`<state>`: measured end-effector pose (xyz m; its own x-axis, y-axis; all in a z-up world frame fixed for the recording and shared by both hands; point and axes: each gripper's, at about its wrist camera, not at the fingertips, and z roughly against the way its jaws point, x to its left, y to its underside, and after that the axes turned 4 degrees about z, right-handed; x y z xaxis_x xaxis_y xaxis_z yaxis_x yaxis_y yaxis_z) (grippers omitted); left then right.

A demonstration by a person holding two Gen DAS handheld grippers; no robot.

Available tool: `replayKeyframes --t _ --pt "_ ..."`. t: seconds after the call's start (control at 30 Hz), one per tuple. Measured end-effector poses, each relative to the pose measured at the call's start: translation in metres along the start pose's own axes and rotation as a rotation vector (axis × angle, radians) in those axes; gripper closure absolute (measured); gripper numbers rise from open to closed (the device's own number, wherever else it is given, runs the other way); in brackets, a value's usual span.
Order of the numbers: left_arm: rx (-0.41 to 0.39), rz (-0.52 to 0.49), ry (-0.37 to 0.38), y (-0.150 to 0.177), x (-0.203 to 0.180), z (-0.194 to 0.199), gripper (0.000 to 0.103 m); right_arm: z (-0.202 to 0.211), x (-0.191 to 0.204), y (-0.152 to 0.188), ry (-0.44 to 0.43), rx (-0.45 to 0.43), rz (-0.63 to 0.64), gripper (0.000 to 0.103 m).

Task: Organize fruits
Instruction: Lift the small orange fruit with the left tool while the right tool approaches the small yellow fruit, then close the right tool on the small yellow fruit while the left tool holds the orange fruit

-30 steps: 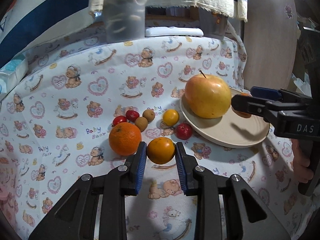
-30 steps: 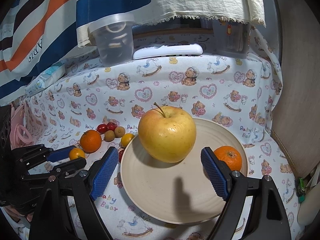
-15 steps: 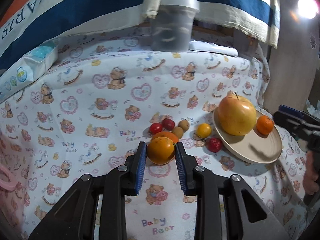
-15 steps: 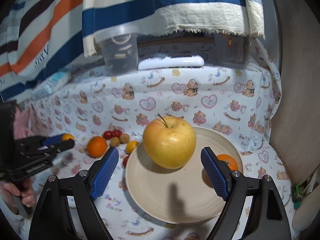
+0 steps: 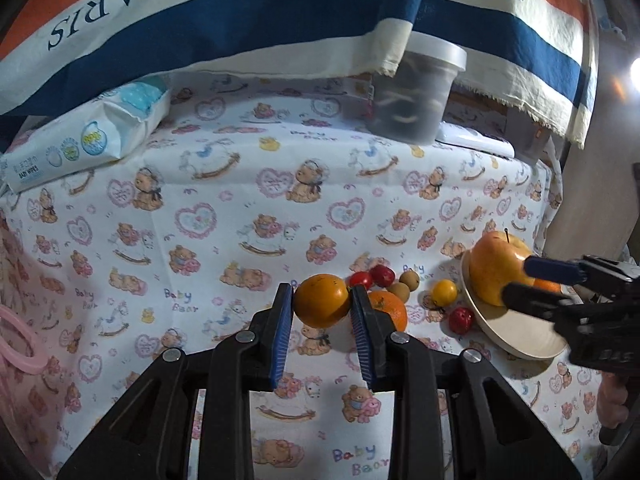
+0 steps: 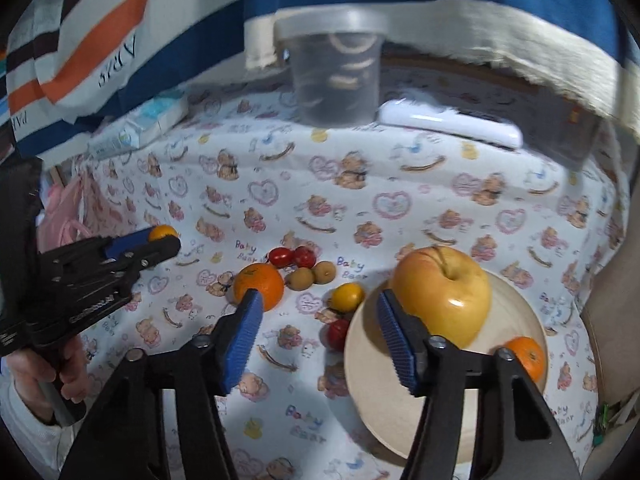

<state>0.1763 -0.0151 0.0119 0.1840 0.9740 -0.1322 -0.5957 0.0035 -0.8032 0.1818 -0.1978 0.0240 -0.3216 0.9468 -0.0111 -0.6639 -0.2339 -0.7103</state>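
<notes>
My left gripper (image 5: 322, 304) is shut on a small orange fruit (image 5: 322, 306) and holds it above the cloth; in the right wrist view that fruit (image 6: 162, 233) peeks out between the left gripper's jaws at the far left. My right gripper (image 6: 320, 314) hangs over the plate's left rim with its jaws closing and nothing between them. A cream plate (image 6: 516, 312) carries a big yellow-red apple (image 6: 442, 298) and a small mandarin (image 6: 528, 358). A larger orange (image 6: 258, 286) lies on the cloth by two red fruits (image 6: 290, 256), two brown ones (image 6: 312, 274), a yellow one (image 6: 346, 296) and a red one (image 6: 338, 332).
The table wears a teddy-bear print cloth (image 5: 240, 216). At the back stand a lidded plastic tub (image 5: 416, 92), a white flat box (image 6: 450, 124) and a pack of baby wipes (image 5: 88, 140). A striped towel (image 5: 240, 20) hangs overhead. A hand (image 6: 56, 364) grips the left tool.
The left gripper has lifted the small orange fruit off the cloth and drawn back leftward. The right gripper has swung left from around the apple and its jaws have narrowed.
</notes>
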Motion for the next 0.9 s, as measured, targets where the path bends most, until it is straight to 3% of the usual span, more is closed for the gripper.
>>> replayKeyframes --t 0.1,0.23,0.9 --pt "0.006 0.004 -0.004 -0.001 0.003 -0.003 0.075 -0.029 0.010 -0.007 0.059 0.096 0.039 0.058" --pt "0.029 0.018 -0.024 0.000 0.011 -0.013 0.075 -0.059 0.016 -0.008 0.120 0.169 0.089 0.060" --pt "0.035 0.020 -0.024 0.001 0.014 -0.015 0.075 -0.100 0.016 -0.007 0.205 0.215 0.149 0.072"
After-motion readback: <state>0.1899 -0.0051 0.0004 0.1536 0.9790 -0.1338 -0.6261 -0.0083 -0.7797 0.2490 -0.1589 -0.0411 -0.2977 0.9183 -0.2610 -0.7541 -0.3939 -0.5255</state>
